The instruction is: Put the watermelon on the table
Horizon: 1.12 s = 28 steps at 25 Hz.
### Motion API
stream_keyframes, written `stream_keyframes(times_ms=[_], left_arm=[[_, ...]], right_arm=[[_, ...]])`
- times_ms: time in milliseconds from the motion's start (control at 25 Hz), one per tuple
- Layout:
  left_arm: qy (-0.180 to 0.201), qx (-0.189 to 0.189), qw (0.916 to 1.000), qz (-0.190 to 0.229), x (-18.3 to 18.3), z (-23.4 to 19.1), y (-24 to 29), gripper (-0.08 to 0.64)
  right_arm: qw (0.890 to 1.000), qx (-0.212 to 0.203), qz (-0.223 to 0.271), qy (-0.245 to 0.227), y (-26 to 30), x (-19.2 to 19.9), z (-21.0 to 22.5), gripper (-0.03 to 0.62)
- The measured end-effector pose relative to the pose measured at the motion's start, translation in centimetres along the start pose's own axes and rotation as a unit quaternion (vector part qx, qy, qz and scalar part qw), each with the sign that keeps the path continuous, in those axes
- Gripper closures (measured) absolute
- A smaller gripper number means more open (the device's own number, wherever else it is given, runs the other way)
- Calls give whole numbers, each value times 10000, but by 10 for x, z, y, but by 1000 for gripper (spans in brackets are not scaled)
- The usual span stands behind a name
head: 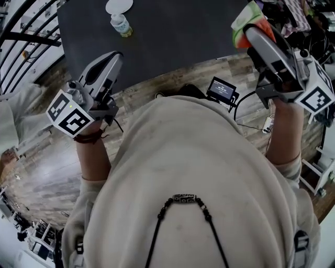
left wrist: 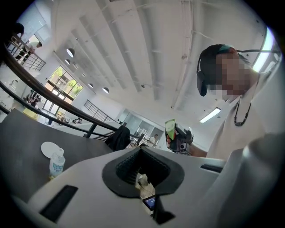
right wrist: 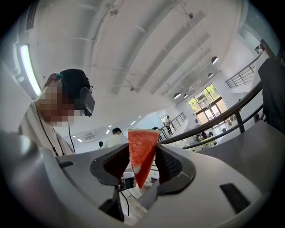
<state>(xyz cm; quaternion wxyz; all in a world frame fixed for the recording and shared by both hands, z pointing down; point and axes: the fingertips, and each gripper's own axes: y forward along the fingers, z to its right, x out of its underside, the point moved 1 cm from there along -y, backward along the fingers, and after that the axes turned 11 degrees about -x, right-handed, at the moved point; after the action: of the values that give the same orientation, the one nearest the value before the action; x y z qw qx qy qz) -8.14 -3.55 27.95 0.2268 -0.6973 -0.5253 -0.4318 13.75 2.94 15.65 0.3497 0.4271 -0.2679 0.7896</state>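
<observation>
A wedge of watermelon (right wrist: 141, 153), red with a green rind, stands between the pads of my right gripper (right wrist: 142, 151), which is shut on it. From the head view, the slice (head: 246, 18) and the right gripper (head: 250, 29) are at the top right, over the near right corner of the dark table (head: 183, 31). My left gripper (head: 112, 56) hovers at the table's near left edge. In its own view the left gripper (left wrist: 141, 149) has its pads meeting at the tips with nothing between them. That view also shows the watermelon (left wrist: 170, 129) across from it.
A small plastic bottle (head: 121, 25) and a white plate (head: 119, 6) sit at the table's far left. A small device with a lit screen (head: 222, 90) and cables lie on the wooden floor by the table's edge. Clutter fills the top right corner.
</observation>
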Motion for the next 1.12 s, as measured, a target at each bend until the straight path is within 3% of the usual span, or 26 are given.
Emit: stream_keyframes(times_ms=[520, 800, 1120], left_arm=[[-18, -412, 9985, 351, -7, 22, -38, 561], [-65, -429, 9980, 467, -16, 24, -27, 561], [-17, -326, 9990, 319, -8, 31, -7, 561]], right_arm=[[9986, -527, -8, 64, 12, -7, -17, 399], [9979, -631, 54, 118, 7, -17, -1, 399], [9977, -575, 110, 335, -9, -8, 17, 400]])
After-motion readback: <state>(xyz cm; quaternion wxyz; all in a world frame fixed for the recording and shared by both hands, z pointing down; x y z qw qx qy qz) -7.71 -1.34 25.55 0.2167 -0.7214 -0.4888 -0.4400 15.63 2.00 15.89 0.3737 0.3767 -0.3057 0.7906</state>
